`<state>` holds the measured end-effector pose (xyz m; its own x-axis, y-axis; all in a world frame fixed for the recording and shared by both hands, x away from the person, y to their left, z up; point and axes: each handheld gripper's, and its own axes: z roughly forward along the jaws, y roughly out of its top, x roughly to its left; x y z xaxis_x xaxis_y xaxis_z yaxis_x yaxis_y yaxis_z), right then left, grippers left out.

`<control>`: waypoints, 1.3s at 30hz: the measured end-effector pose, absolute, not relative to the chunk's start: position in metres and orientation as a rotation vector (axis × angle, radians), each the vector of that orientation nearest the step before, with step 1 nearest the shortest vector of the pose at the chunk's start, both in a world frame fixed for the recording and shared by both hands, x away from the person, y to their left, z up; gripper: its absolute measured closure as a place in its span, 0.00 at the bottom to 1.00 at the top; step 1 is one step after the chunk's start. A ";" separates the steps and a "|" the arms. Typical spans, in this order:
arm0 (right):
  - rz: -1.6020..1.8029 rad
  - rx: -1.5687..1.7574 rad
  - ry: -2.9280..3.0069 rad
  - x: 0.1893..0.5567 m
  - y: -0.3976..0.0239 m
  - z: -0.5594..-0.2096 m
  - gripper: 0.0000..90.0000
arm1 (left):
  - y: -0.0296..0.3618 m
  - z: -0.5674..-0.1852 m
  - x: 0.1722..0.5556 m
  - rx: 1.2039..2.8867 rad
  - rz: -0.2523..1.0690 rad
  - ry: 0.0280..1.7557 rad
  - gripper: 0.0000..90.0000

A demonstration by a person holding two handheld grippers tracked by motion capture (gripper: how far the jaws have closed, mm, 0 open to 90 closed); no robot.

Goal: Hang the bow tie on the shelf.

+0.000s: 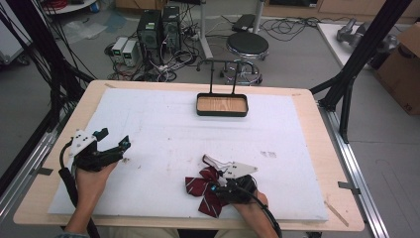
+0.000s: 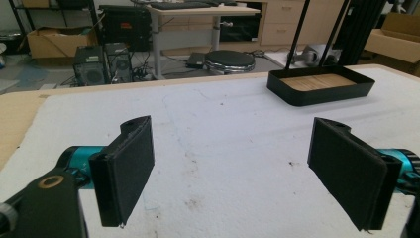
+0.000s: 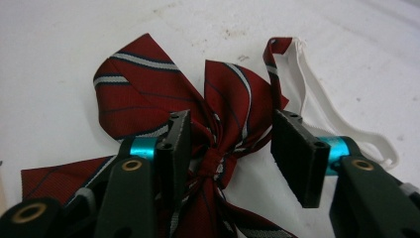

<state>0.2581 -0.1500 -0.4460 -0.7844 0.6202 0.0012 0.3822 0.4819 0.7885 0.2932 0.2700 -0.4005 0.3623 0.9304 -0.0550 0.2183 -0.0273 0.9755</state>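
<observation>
Right tongs (image 3: 230, 153) straddle the knot of the red striped bow tie (image 3: 148, 94) lying near the front edge of the white surface (image 1: 163, 134) — jaws part-open, not yet pinching — while the left tongs (image 2: 230, 171) gape wide, empty.

A wooden table (image 1: 307, 99) topped with a white foam sheet (image 1: 163, 129) stands on a grey floor (image 1: 297, 59). Behind it sit a round black stool (image 1: 247, 45), two black computer towers (image 1: 159, 29) amid tangled cables (image 1: 171, 64), a cardboard box (image 1: 403, 69) and, probably, a desk (image 2: 198, 15).
</observation>
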 end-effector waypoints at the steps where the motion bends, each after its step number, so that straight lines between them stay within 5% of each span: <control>1: 1.190 0.855 2.456 0.259 -0.150 -0.446 0.61 | 0.270 -0.401 0.293 1.510 0.805 1.083 0.20; 6: 1.165 0.842 2.525 0.260 -0.146 -0.448 0.79 | 0.270 -0.401 0.293 1.509 0.804 1.086 0.21; 11: 1.159 0.874 2.503 0.259 -0.148 -0.446 0.84 | 0.269 -0.401 0.293 1.515 0.805 1.083 0.21; 29: 1.355 0.854 2.325 0.287 -0.170 -0.398 0.84 | 0.268 -0.402 0.294 1.521 0.800 1.079 0.21; 39: 1.350 0.855 2.289 0.331 -0.201 -0.367 0.84 | 0.267 -0.402 0.295 1.531 0.794 1.073 0.21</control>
<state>0.3310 -0.2006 -0.3665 -0.7575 0.6528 0.0061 0.3210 0.3643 0.8742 0.2953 0.2669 -0.4023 0.3763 0.9253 -0.0477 0.2250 -0.0413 0.9735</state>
